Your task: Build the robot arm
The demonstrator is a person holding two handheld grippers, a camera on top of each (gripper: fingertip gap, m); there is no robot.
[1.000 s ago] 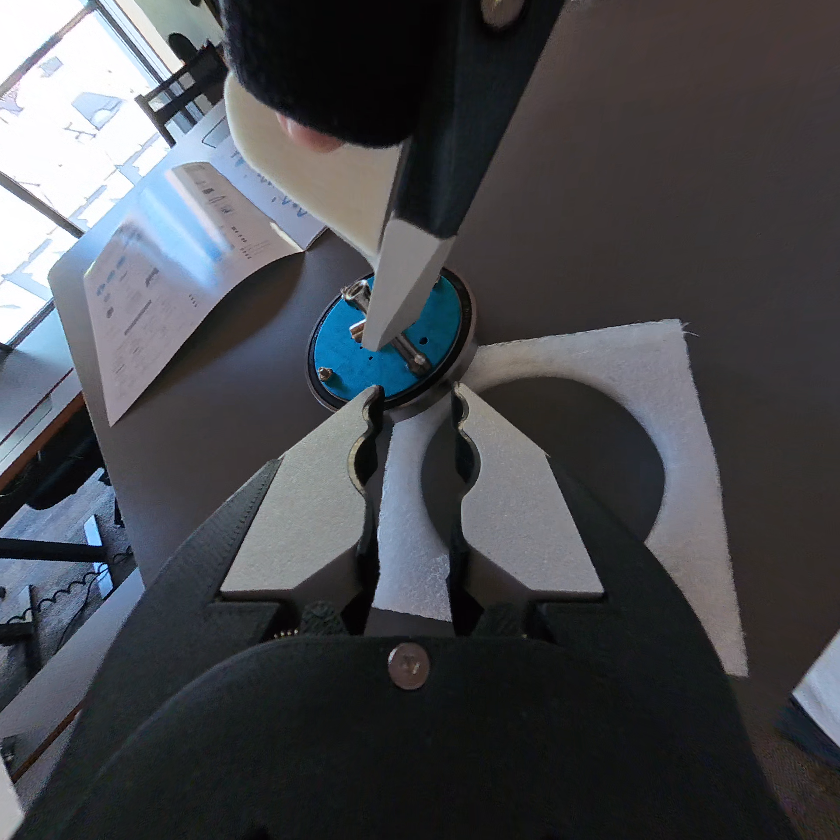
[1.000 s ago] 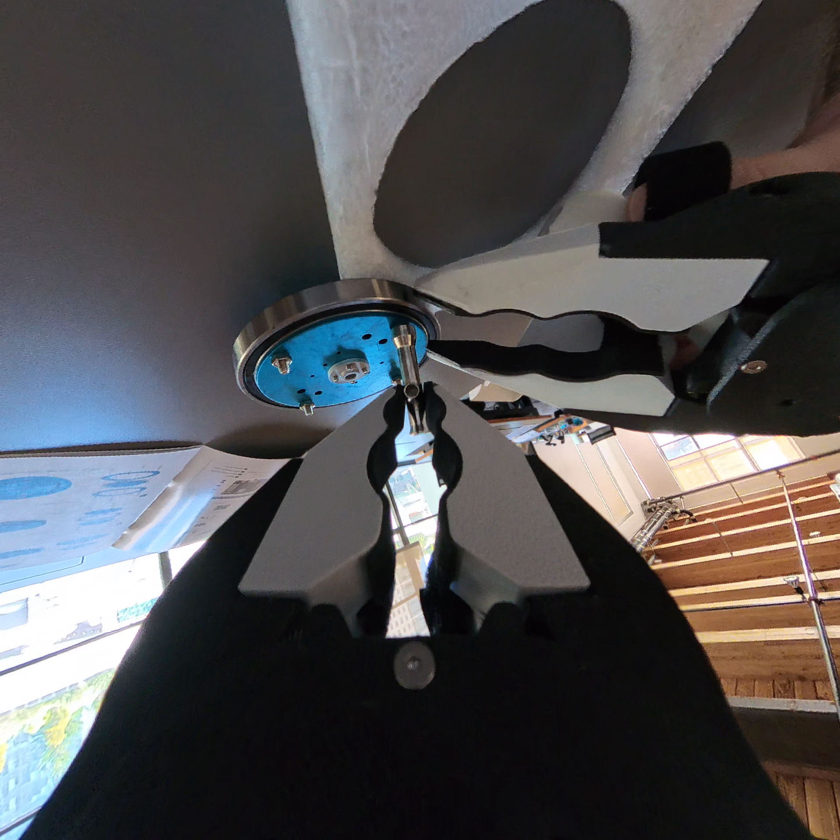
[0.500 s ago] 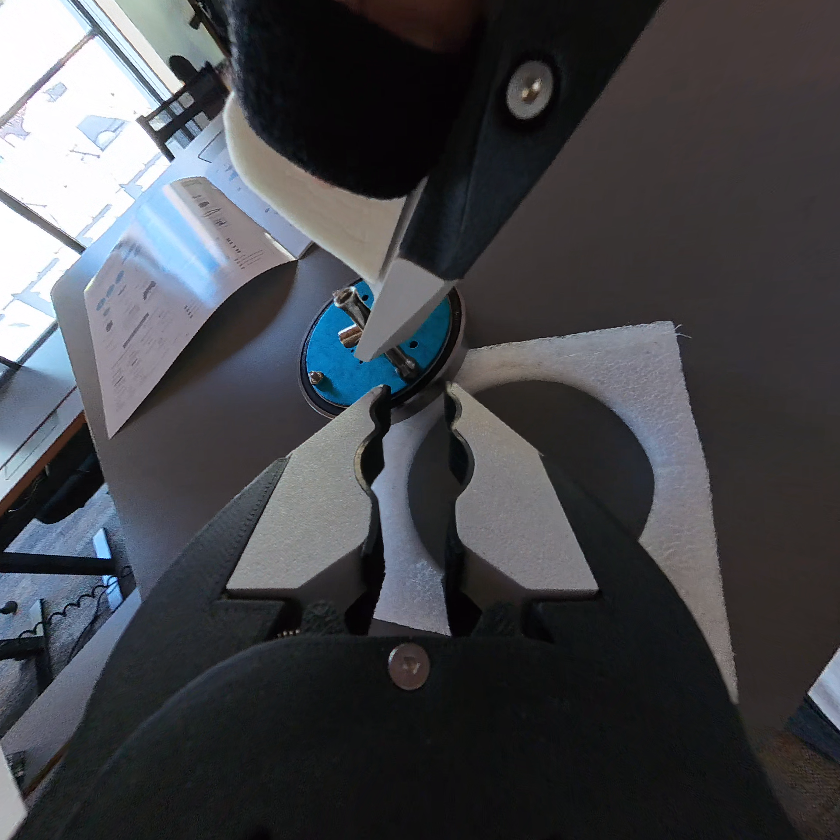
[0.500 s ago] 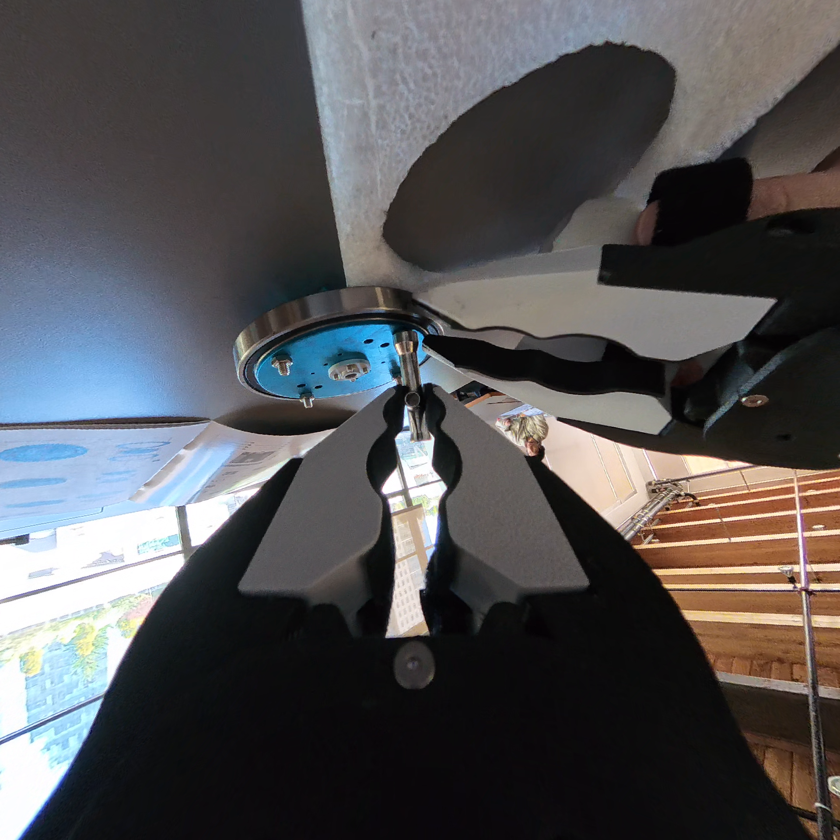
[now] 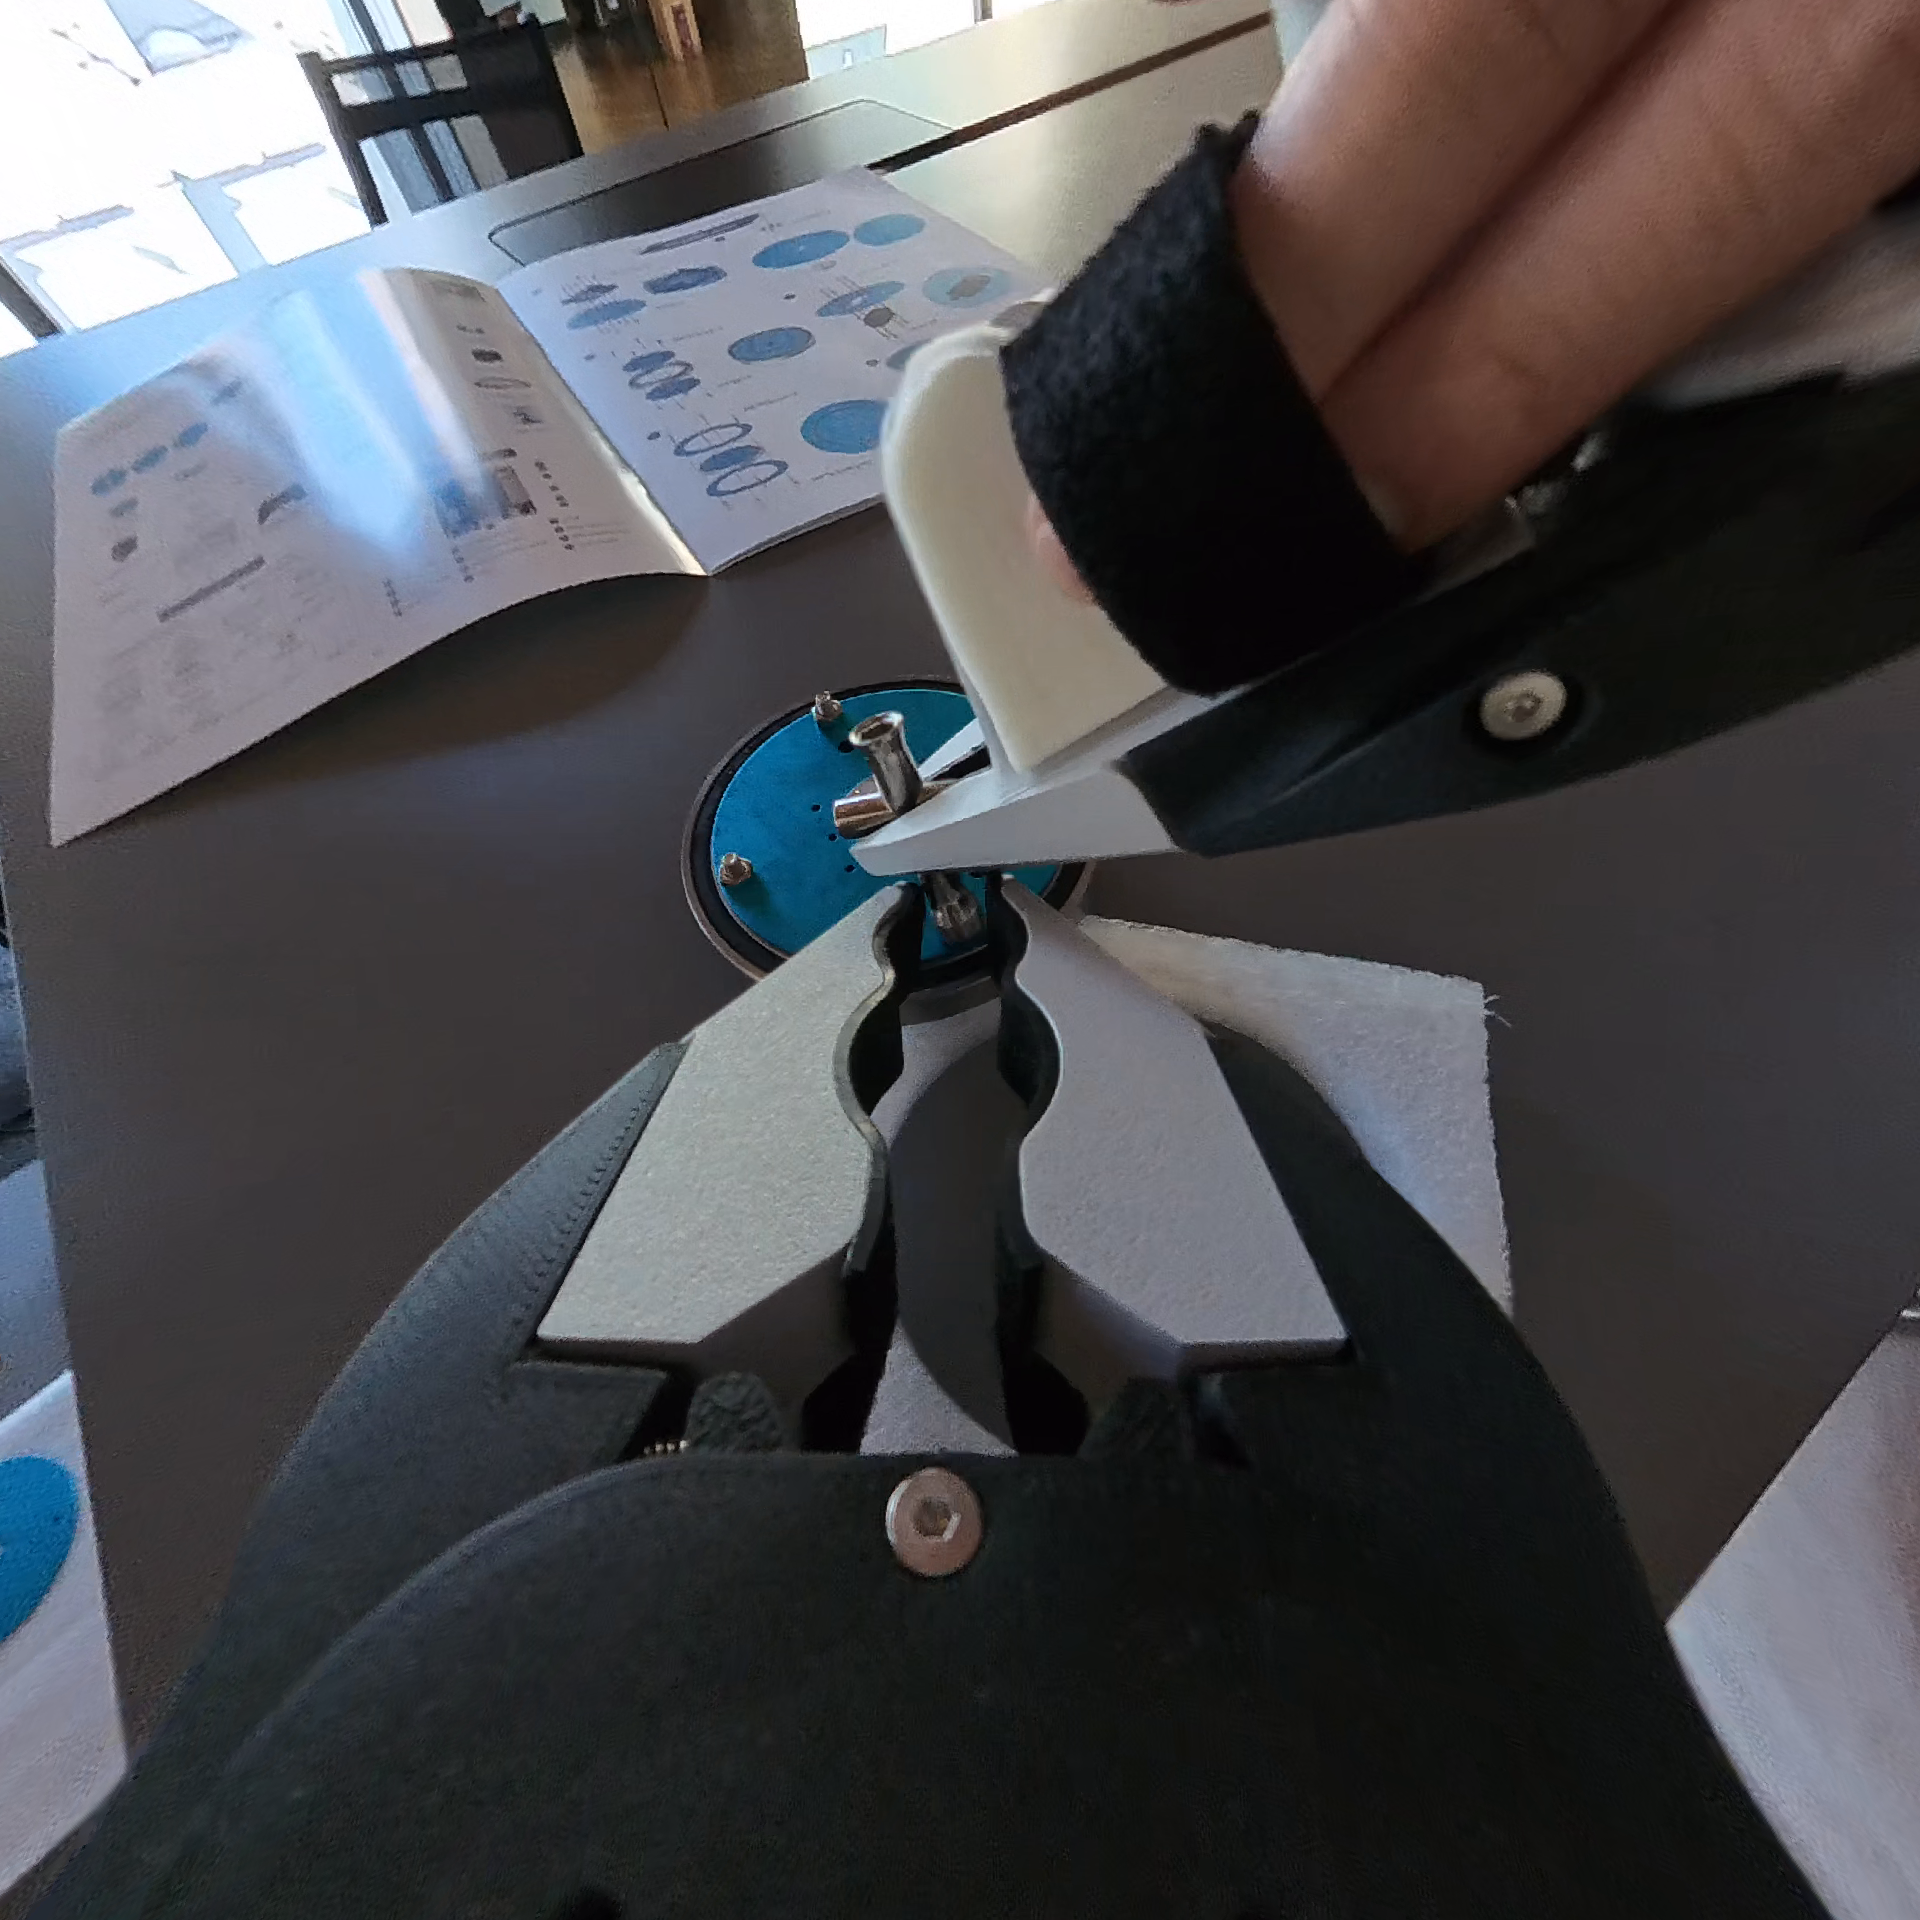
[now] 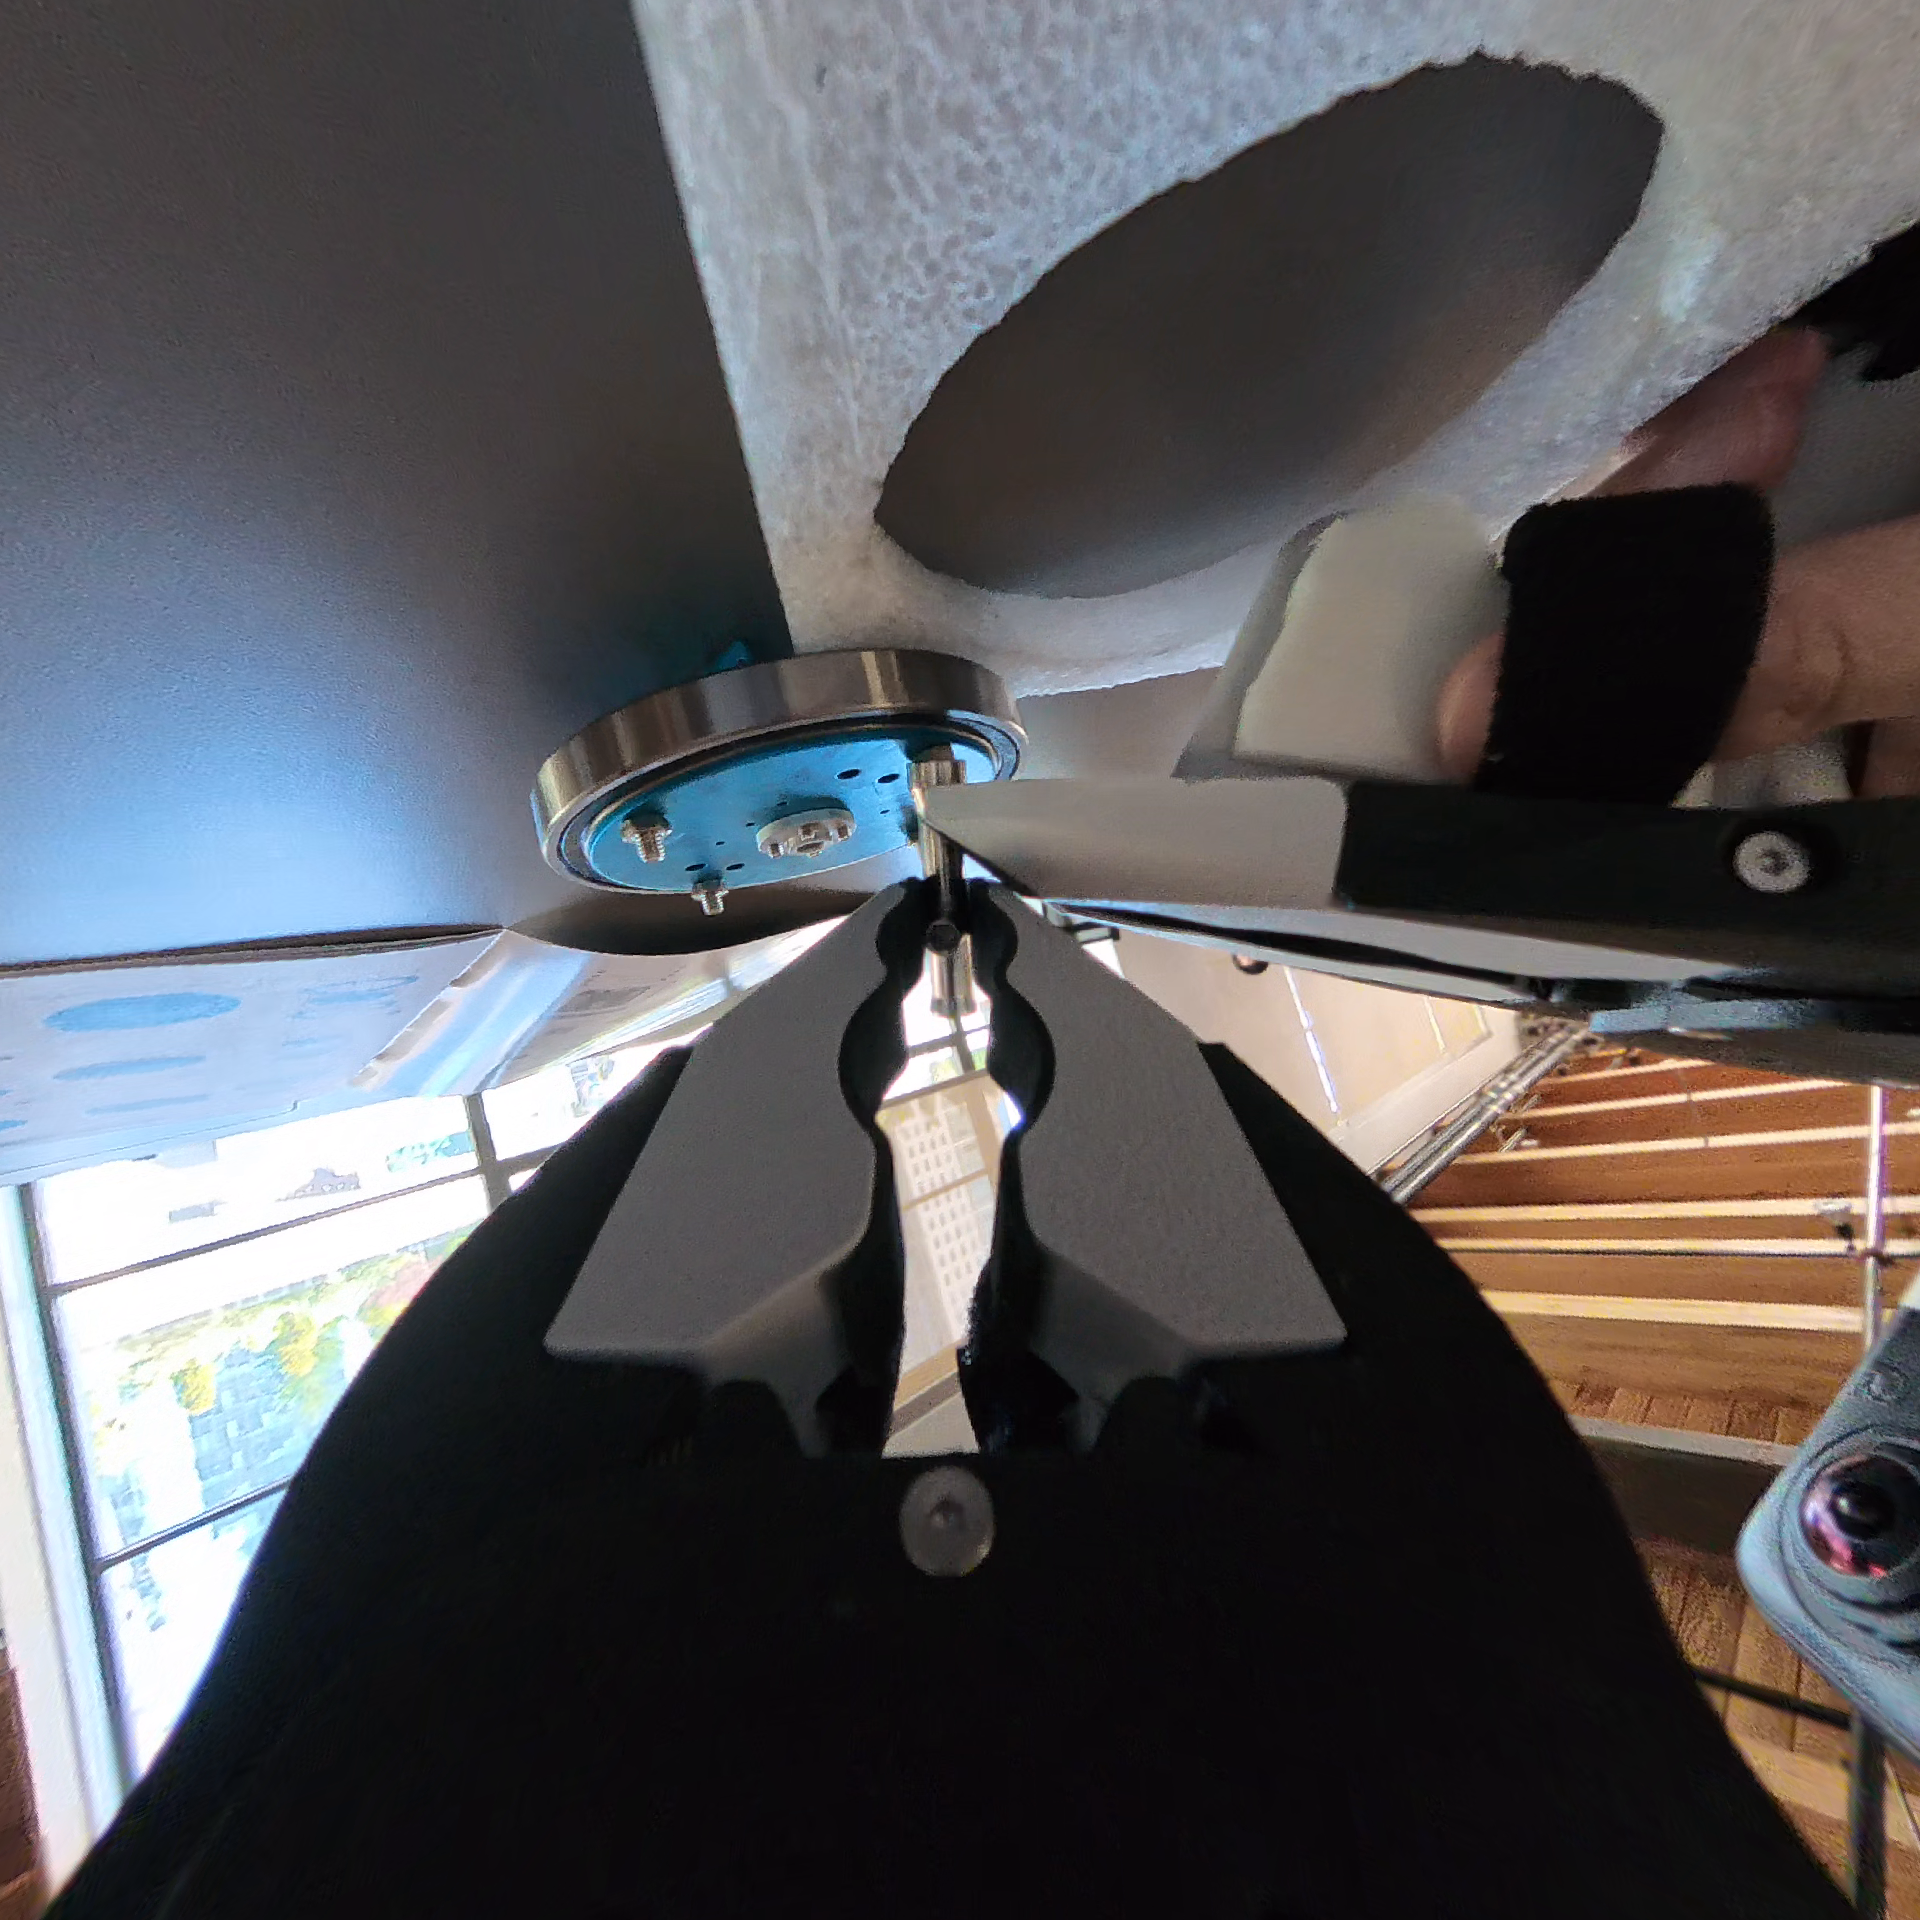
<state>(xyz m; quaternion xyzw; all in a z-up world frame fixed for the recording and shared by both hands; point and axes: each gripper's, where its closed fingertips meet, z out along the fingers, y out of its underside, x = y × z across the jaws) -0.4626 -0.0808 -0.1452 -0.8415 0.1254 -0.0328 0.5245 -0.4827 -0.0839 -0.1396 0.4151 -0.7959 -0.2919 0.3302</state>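
The round disc [image 5: 790, 831] with the blue face lies on the dark table [image 5: 416, 987], outside the round hole of the white foam sheet [image 5: 1382, 1060] and touching its corner. A metal pin [image 6: 948, 977] stands on the blue face. The right gripper [image 6: 945, 914] is closed on this pin and points along it. The left gripper [image 5: 951, 909] reaches low over the foam, its jaws only narrowly apart at the pin's foot; whether it pinches I cannot tell
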